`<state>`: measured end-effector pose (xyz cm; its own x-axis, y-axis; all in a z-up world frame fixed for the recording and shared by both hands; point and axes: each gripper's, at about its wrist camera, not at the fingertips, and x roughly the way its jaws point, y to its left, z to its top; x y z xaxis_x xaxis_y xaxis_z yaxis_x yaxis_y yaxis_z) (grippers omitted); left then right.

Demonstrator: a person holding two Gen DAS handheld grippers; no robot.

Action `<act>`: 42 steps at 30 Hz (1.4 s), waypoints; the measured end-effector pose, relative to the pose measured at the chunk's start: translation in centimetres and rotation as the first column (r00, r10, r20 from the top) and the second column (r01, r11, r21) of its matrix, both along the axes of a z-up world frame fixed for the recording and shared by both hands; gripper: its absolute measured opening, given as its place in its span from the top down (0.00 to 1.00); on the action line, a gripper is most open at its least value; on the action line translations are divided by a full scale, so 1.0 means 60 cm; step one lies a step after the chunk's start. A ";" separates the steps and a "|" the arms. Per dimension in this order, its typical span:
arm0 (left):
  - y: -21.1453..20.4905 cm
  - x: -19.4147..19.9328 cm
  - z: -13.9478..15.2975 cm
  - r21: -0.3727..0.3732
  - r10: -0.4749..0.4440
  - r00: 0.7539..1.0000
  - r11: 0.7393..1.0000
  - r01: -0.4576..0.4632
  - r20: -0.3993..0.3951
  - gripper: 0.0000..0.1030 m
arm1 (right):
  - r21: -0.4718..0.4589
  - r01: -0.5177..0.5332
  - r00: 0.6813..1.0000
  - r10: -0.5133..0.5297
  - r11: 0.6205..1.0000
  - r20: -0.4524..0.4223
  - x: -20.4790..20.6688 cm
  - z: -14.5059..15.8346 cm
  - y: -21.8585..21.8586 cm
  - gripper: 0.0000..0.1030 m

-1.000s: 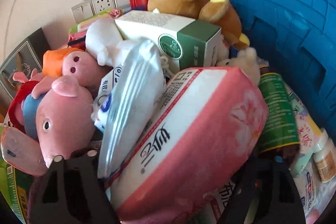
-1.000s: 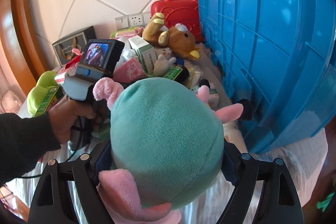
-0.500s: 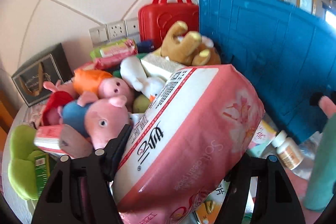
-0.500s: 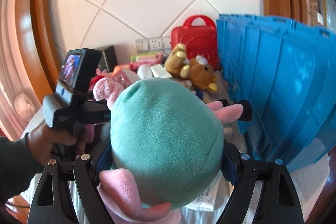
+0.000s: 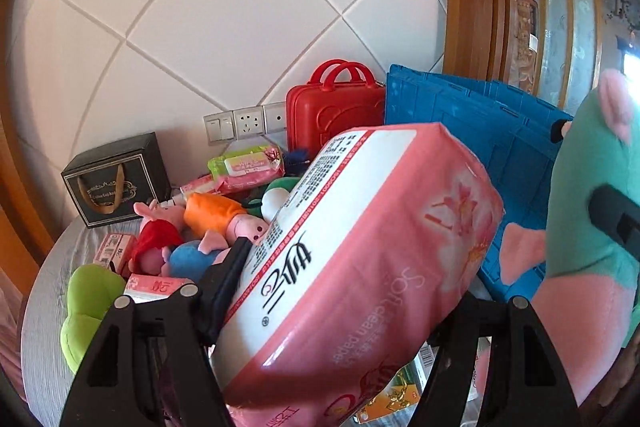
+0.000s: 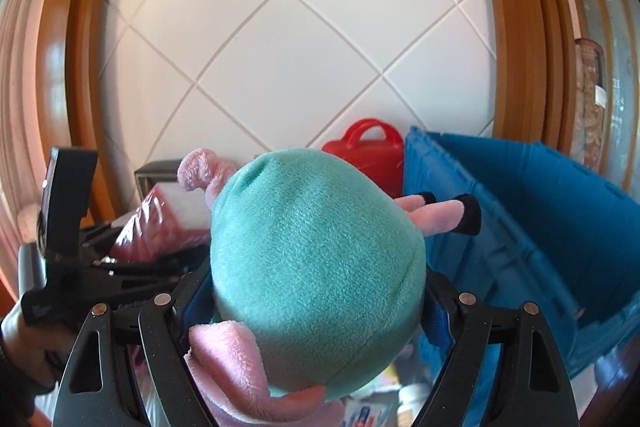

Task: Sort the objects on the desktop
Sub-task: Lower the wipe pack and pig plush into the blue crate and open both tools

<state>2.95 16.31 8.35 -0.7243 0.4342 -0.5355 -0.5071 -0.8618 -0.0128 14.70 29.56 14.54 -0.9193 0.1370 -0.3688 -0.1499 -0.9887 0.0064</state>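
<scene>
My left gripper (image 5: pixel 348 279) is shut on a big pink and white tissue pack (image 5: pixel 360 227) and holds it tilted, well above the cluttered table. The pack (image 6: pixel 156 223) also shows at the left of the right wrist view, behind the left tool. My right gripper (image 6: pixel 316 287) is shut on a pink plush toy in a teal dress (image 6: pixel 316 251), whose black-shod legs point toward the blue crate (image 6: pixel 520 207). In the left wrist view that plush (image 5: pixel 592 187) hangs at the right edge, beside the open crate (image 5: pixel 480 131).
Against the tiled wall stand a red case (image 5: pixel 332 111) and a black gift box (image 5: pixel 116 175). Several plush toys (image 5: pixel 200 227), a wipes pack (image 5: pixel 248 167) and a green plush (image 5: pixel 88 303) crowd the grey tablecloth (image 5: pixel 44 307). A hand (image 6: pixel 24 339) grips the left tool.
Both grippers have risen with their loads. The tissue pack has come up out of the pile, and the table clutter now lies lower and farther off in both views.
</scene>
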 end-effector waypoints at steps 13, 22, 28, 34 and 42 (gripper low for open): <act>0.189 0.037 0.188 0.136 -0.202 0.975 0.967 0.214 -0.094 0.32 | 0.086 0.189 0.970 -0.172 0.978 -0.171 0.055 0.199 0.132 0.17; 0.403 0.076 0.242 0.111 -0.331 0.938 0.933 0.342 -0.106 0.31 | 0.186 0.391 0.918 -0.366 0.902 -0.155 0.097 0.266 0.306 0.16; 0.494 0.090 0.250 0.081 -0.363 0.925 0.925 0.372 -0.110 0.23 | 0.206 0.461 0.887 -0.453 0.863 -0.085 0.053 0.241 0.428 0.00; 0.525 0.117 0.257 0.033 -0.359 0.919 0.929 0.369 -0.165 0.00 | 0.180 0.498 0.867 -0.492 0.849 -0.077 0.083 0.232 0.465 0.00; 0.491 0.115 0.252 0.048 -0.324 0.931 0.941 0.336 -0.167 0.00 | 0.141 0.472 0.881 -0.461 0.870 -0.103 0.108 0.235 0.434 0.00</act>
